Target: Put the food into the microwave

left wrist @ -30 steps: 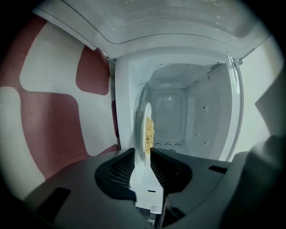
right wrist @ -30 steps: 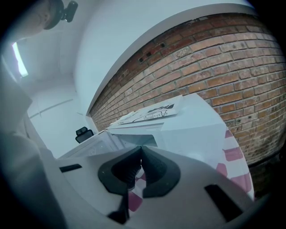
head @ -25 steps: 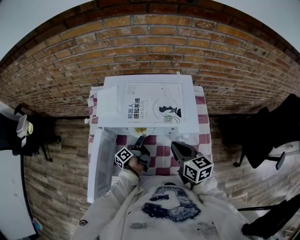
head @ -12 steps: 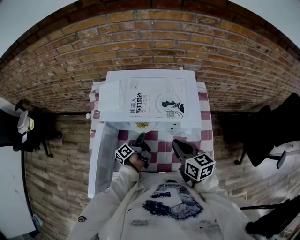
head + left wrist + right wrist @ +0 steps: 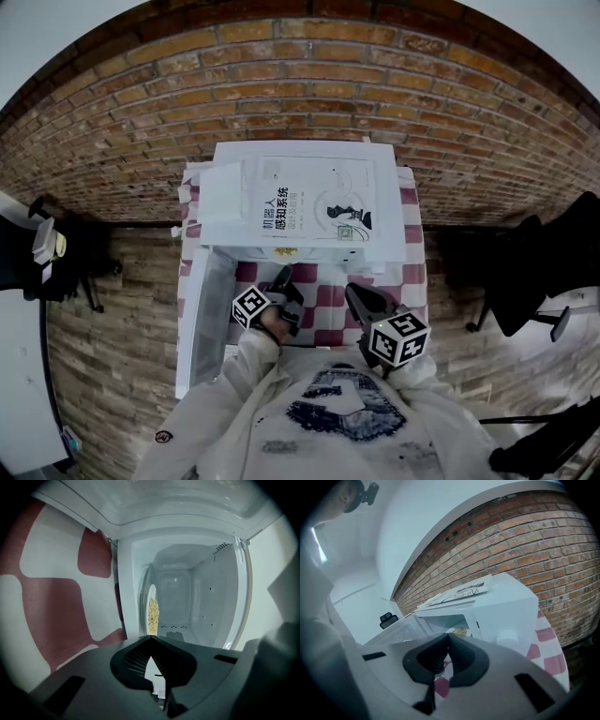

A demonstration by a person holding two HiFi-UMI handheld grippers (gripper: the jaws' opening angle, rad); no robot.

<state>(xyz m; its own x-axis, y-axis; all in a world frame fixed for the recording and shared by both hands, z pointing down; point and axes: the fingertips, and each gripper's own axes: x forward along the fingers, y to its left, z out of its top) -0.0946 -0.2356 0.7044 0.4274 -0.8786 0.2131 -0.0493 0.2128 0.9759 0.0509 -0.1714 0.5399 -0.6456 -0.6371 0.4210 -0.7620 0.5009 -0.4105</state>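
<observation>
While microwave door (image 5: 202, 323) stands wide, food (image 5: 153, 616) inside, left tongs (image 5: 151, 638) closed just outside

"Where's the food (image 5: 286, 251)?"

"Inside the microwave (image 5: 388, 220). It's a yellowish, grainy heap on a pale plate (image 5: 152, 591), sitting just behind the opening."

"And the microwave itself?"

"A white box standing square against the brick wall. Its door (image 5: 202, 323) is swung wide open on the left. The cavity is white and lit, with only that plate in it."
</observation>
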